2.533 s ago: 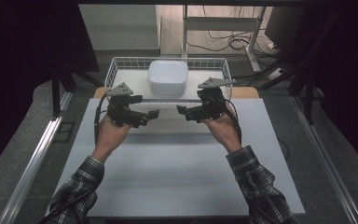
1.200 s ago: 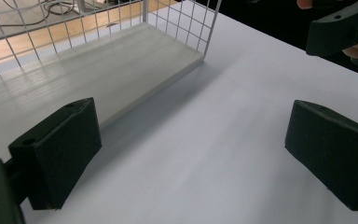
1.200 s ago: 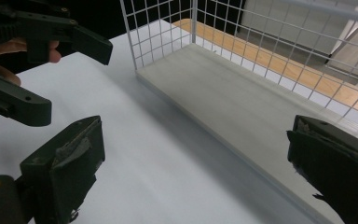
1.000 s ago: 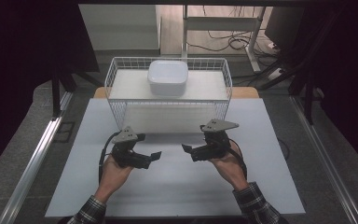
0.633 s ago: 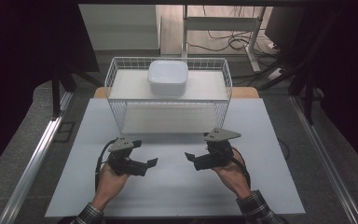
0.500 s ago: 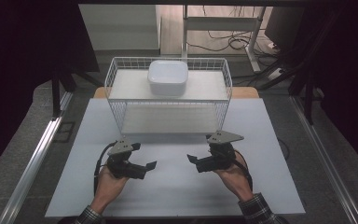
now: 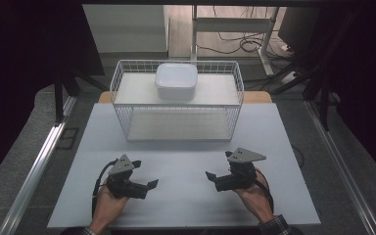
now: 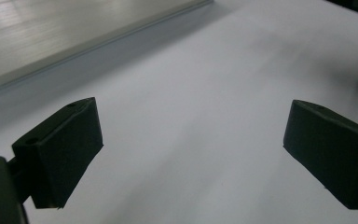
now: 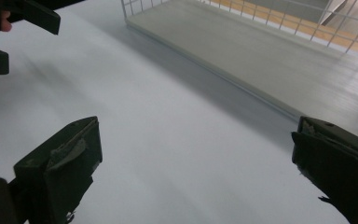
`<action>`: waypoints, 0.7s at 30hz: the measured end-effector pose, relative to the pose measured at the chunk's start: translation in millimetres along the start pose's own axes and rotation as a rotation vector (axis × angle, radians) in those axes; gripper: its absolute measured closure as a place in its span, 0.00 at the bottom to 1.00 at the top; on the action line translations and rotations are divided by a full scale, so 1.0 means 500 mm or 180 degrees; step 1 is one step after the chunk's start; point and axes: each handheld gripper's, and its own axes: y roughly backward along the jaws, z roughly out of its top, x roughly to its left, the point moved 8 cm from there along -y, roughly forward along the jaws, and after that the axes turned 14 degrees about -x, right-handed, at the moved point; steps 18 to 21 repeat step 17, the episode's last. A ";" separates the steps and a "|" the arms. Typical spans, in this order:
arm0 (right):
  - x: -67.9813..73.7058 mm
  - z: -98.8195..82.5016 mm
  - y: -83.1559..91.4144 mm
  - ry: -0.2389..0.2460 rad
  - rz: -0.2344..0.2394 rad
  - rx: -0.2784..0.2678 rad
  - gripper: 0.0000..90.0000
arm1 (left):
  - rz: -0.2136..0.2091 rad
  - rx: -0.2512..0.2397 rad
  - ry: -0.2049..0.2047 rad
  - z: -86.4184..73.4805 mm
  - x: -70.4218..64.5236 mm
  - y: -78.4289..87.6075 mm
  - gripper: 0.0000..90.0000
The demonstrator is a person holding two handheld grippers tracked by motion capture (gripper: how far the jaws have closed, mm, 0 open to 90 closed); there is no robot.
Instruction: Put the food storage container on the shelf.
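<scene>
Two grippers, left gripper (image 7: 149, 185) and right gripper (image 7: 210, 176), are hovering spread near the table's (image 7: 186, 152) front edge; one wire basket (image 7: 176, 100) holding one white container (image 7: 176, 81) is sitting at the back edge.

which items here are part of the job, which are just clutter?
In the job:
- left claw, open, holds nothing
- right claw, open, holds nothing
- wire basket, nearest to both claws
- white container resting across the basket's top

Just lying about:
- desk frame behind the table
- cables on the floor
- white table, bare work surface
</scene>
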 end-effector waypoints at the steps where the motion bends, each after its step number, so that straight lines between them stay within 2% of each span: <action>1: -0.001 -0.006 0.003 -0.0004 -0.0007 0.0008 0.01 | 0.0013 0.0020 -0.0014 -0.008 0.002 0.001 0.05; 4: -0.007 -0.025 0.009 -0.0038 -0.0018 0.0024 0.01 | -0.0002 0.0041 -0.0024 -0.025 0.003 0.001 0.05; 10: -0.022 -0.062 0.018 -0.0059 -0.0087 0.0123 0.01 | 0.0030 0.0202 -0.0086 -0.049 0.004 -0.007 0.04; 13: -0.025 -0.085 0.016 -0.0086 -0.0100 0.0233 0.01 | 0.0076 0.0307 -0.0137 -0.059 0.008 -0.011 0.04; 17: -0.025 -0.109 0.009 0.0066 -0.0153 0.0416 0.01 | 0.0096 0.0356 -0.0111 -0.064 0.011 -0.013 0.04; 21: -0.025 -0.109 0.009 0.0066 -0.0153 0.0416 0.01 | 0.0096 0.0356 -0.0111 -0.064 0.011 -0.013 0.04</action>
